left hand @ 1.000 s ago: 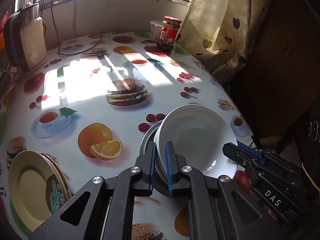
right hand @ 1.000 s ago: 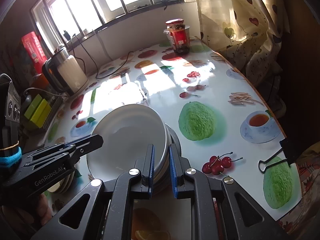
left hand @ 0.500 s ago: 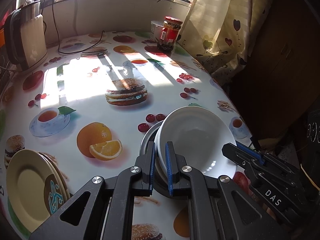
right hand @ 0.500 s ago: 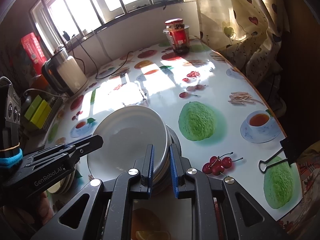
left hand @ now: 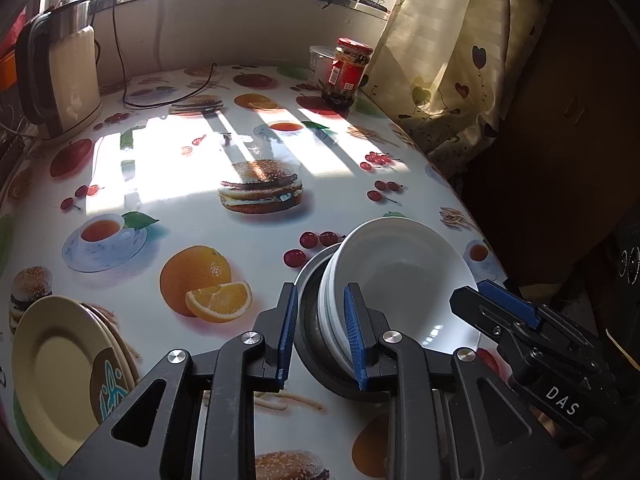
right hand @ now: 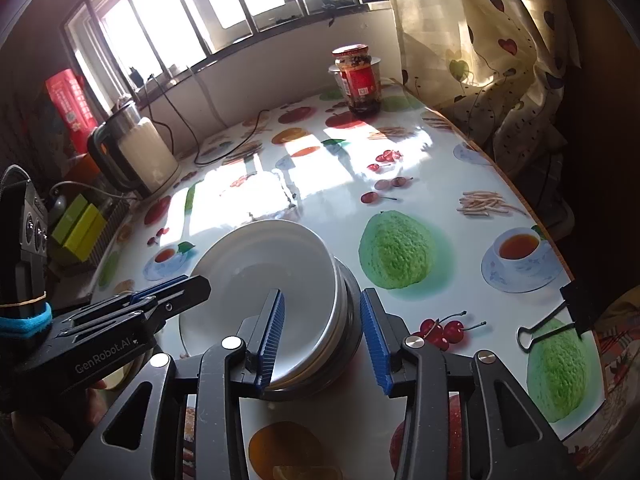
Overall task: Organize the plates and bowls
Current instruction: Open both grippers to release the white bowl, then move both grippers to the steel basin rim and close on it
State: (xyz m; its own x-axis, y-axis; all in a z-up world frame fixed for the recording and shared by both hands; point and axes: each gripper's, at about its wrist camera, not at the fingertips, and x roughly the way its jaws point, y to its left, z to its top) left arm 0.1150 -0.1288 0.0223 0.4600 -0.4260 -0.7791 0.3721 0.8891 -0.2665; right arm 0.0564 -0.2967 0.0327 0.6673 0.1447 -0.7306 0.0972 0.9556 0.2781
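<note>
Bowl stack (left hand: 400, 280), glossy white bowls nested in a dark metal one, on the fruit-print table (left hand: 168, 168). My left gripper (left hand: 320, 336) and right gripper (right hand: 320, 336) straddle opposite rims, jaws just opened, pads clear of the ware. Cream plates (left hand: 60, 368) lie left of the stack.

Counts, telegraphic:

White bowls (left hand: 404, 276): nested stack, at least three rims visible, exact count unclear. Metal bowl (left hand: 310, 320): one, under white stack. Yellow plates (left hand: 60, 364): two, stacked at bench (left hand: 168, 176) edge, possibly more beneath. Sauce jar (left hand: 346, 74): one. Tin (left hand: 320, 60) behind jar: one. Kettle (left hand: 64, 80): one. Binder clip (right hand: 560, 316): one. Grippers: two, left gripper (left hand: 320, 328), right gripper (right hand: 322, 338), two fingers each.
</note>
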